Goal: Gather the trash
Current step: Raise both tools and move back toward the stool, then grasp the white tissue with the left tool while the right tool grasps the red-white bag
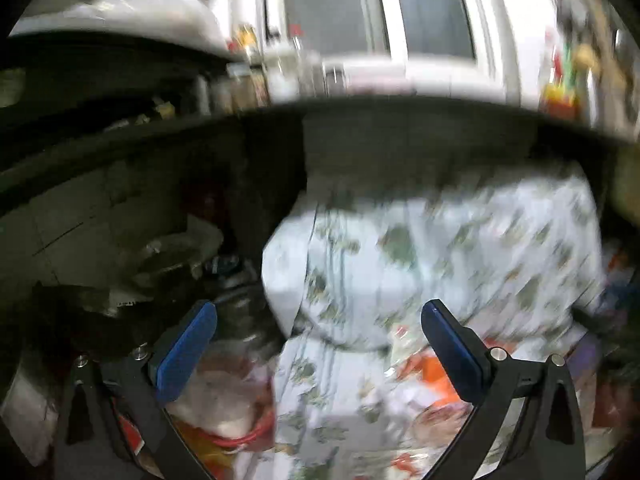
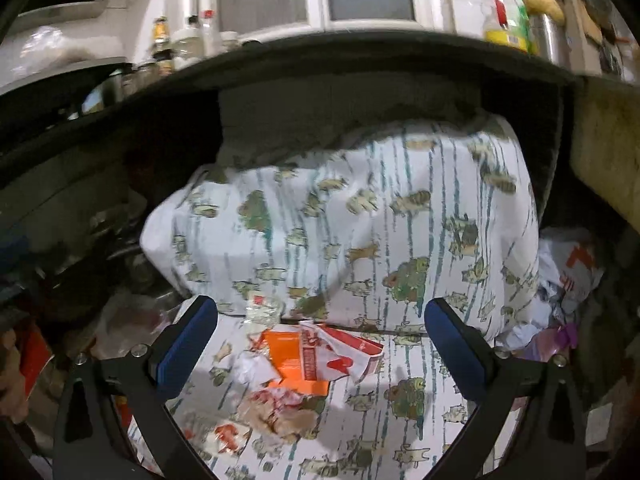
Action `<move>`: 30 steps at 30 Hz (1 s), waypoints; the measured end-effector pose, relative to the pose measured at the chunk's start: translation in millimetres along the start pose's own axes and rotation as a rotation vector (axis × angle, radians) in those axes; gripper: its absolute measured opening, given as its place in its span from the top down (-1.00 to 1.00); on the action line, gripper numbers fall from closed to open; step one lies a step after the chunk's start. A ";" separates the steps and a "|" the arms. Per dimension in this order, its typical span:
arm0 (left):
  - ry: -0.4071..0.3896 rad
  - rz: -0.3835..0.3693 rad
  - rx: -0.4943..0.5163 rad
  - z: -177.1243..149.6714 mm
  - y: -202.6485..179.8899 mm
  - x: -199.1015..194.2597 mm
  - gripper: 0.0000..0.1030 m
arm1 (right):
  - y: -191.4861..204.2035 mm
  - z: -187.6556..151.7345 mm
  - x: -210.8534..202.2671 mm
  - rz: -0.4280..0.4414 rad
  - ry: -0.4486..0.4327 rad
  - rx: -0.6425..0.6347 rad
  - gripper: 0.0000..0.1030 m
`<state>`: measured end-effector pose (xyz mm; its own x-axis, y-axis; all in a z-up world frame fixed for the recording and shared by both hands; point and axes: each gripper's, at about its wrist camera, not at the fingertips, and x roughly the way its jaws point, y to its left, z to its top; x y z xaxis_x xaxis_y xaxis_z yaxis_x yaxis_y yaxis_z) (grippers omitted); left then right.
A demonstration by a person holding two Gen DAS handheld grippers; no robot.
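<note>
An orange and white wrapper point(image 2: 320, 354) lies crumpled on a white cloth printed with green animals point(image 2: 360, 232). A clear plastic scrap point(image 2: 262, 308) lies just beyond it, and crumpled pink-brown paper point(image 2: 280, 408) lies nearer. My right gripper point(image 2: 320, 344) is open, its blue pads either side of the wrapper, above it. My left gripper point(image 1: 318, 344) is open and empty over the same cloth point(image 1: 420, 248). The orange wrapper point(image 1: 434, 376) shows blurred near its right pad. A bag of pale trash point(image 1: 224, 404) sits by its left pad.
A dark counter edge point(image 2: 320, 52) runs above the cloth-covered mound. Bottles and jars point(image 2: 188, 40) stand on the counter, with an oil bottle point(image 2: 500, 12) to the right. A white and orange plastic bag point(image 2: 568, 276) lies right of the mound. Dark clutter fills the left.
</note>
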<state>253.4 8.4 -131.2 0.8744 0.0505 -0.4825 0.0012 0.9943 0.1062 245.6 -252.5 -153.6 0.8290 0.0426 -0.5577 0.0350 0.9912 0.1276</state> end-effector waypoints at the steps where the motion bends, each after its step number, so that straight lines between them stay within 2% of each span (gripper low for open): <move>1: 0.041 -0.024 -0.018 -1.6 2.3 15.4 -1.00 | -5.2 -4.2 8.4 -0.007 0.010 0.020 -1.00; 3: 0.154 -0.083 -0.095 -5.2 10.0 51.2 -1.00 | -16.0 -14.2 31.5 -0.024 0.058 0.055 -1.00; 6: 0.231 -0.104 -0.141 -9.7 11.7 82.2 -1.00 | -27.1 -17.6 69.3 0.008 0.169 0.062 -1.00; 9: 0.253 -0.049 -0.076 -13.2 0.4 102.7 -1.00 | -35.1 -13.1 105.0 0.053 0.242 0.080 -1.00; 12: 0.255 -0.042 -0.032 -16.1 -11.0 117.9 -1.00 | -39.3 -19.2 146.4 0.088 0.332 0.082 -1.00; 15: 0.230 -0.077 -0.014 -18.6 -21.3 129.7 -1.00 | -37.1 -33.8 185.4 0.054 0.444 0.045 -1.00; 19: 0.290 -0.068 0.022 -26.3 -35.3 152.3 -1.00 | -29.6 -51.9 218.5 0.043 0.525 -0.079 -1.00; 21: 0.314 -0.066 0.024 -31.1 -39.7 160.4 -1.00 | -31.3 -66.6 234.8 0.041 0.592 -0.100 -0.99; 23: 0.321 -0.064 0.028 -33.2 -42.9 165.4 -1.00 | -32.3 -77.8 245.7 0.023 0.620 -0.118 -0.98; 25: 0.318 -0.077 0.025 -35.6 -45.5 168.6 -1.00 | -31.1 -85.8 252.9 0.016 0.637 -0.134 -0.88; 27: 0.316 -0.125 0.018 -37.2 -47.2 172.1 -1.00 | -29.1 -92.6 260.3 0.010 0.662 -0.150 -0.63; 28: 0.326 -0.122 0.018 -38.5 -48.3 175.1 -1.00 | -27.9 -94.9 262.0 0.012 0.673 -0.161 -0.51; 30: 0.365 -0.131 0.005 -42.7 -50.8 183.9 -1.00 | -26.4 -97.3 261.2 0.026 0.687 -0.170 0.01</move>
<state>393.5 -28.8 -262.4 0.6364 -0.0458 -0.7700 0.1046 0.9941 0.0274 406.9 -255.4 -382.4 0.2868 0.0807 -0.9546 -0.1148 0.9922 0.0494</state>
